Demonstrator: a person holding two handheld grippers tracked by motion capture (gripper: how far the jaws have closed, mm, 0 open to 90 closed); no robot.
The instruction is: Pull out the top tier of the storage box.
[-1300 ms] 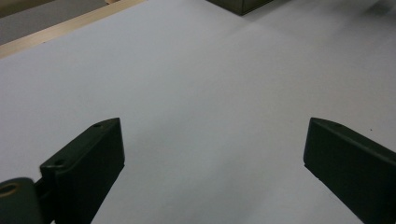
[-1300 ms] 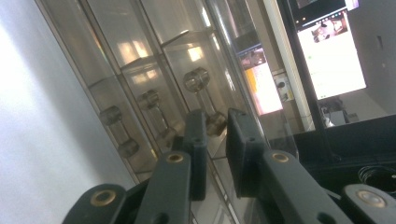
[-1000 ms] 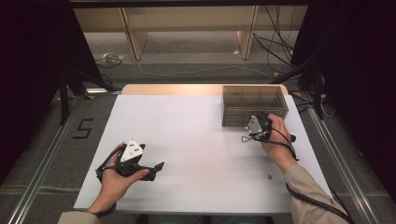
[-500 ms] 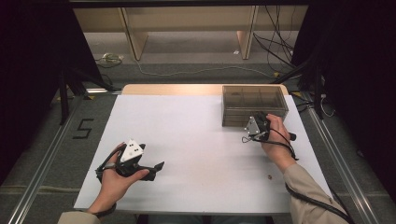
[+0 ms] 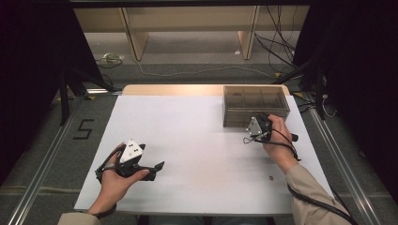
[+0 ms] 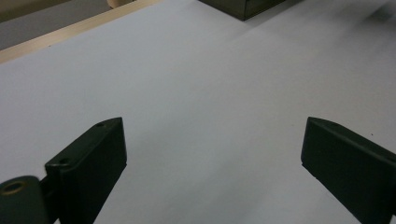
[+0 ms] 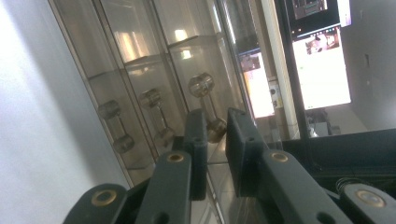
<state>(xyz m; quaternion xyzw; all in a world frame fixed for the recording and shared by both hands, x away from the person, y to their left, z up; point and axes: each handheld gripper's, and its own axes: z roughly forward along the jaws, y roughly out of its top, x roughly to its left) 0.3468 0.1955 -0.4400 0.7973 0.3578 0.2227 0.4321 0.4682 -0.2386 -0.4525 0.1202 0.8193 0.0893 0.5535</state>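
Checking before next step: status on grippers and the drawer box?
Left gripper open, empty, low over table. Right gripper nearly shut at a handle of drawer box; grip not clear. Nothing in the way.

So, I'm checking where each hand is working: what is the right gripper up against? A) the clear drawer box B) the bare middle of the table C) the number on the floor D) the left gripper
A: the right gripper sits at the front of the clear drawer box, its jaws by a drawer handle.
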